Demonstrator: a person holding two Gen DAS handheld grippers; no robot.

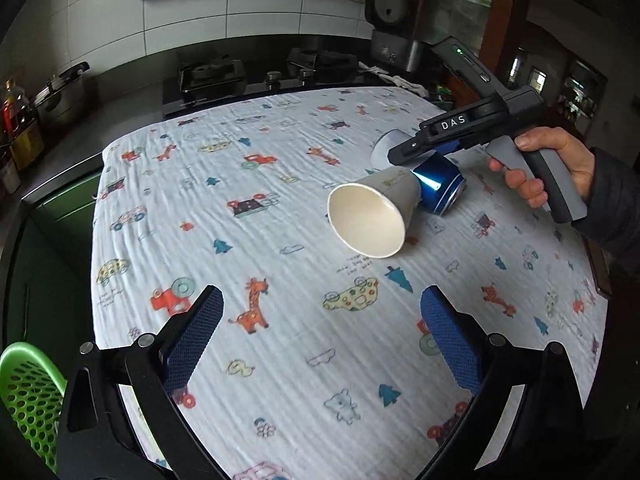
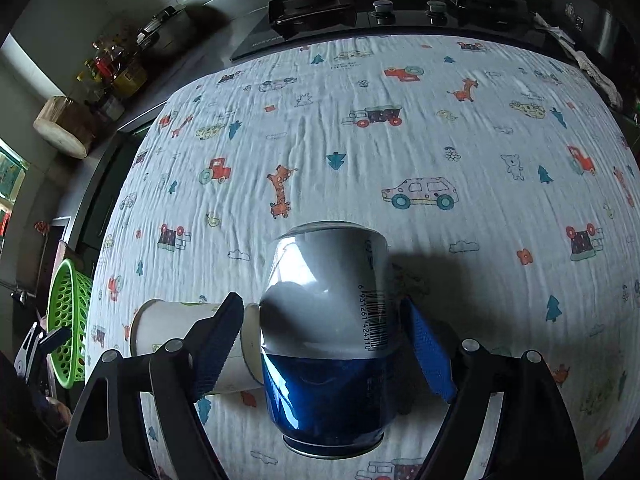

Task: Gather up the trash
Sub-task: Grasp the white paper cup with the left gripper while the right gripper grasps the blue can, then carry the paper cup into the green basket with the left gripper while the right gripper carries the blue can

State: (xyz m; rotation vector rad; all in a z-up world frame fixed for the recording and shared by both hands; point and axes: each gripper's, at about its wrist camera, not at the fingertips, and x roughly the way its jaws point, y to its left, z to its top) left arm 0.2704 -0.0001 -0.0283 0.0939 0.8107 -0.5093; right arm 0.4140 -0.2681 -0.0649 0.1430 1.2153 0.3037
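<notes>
A blue and silver drink can (image 2: 328, 320) lies on its side on the printed tablecloth (image 2: 360, 152). It sits between the fingers of my right gripper (image 2: 324, 308), which stands open; a thin gap shows at the left pad (image 2: 218, 348). A white paper cup (image 2: 172, 328) lies on its side with its base against the can's left. In the left wrist view the cup (image 1: 372, 216) shows its mouth, with the can (image 1: 438, 188) behind it and a second pale cup (image 1: 384, 148) further back. My left gripper (image 1: 320, 320) hangs open over bare cloth, nearer than the cup.
A green perforated basket (image 1: 28, 392) stands beyond the table's left edge, also seen as the basket (image 2: 68, 320). A person's hand (image 1: 552, 156) holds the right gripper's handle. A gas stove (image 2: 316, 12) and bottles (image 2: 116, 68) line the counter behind the table.
</notes>
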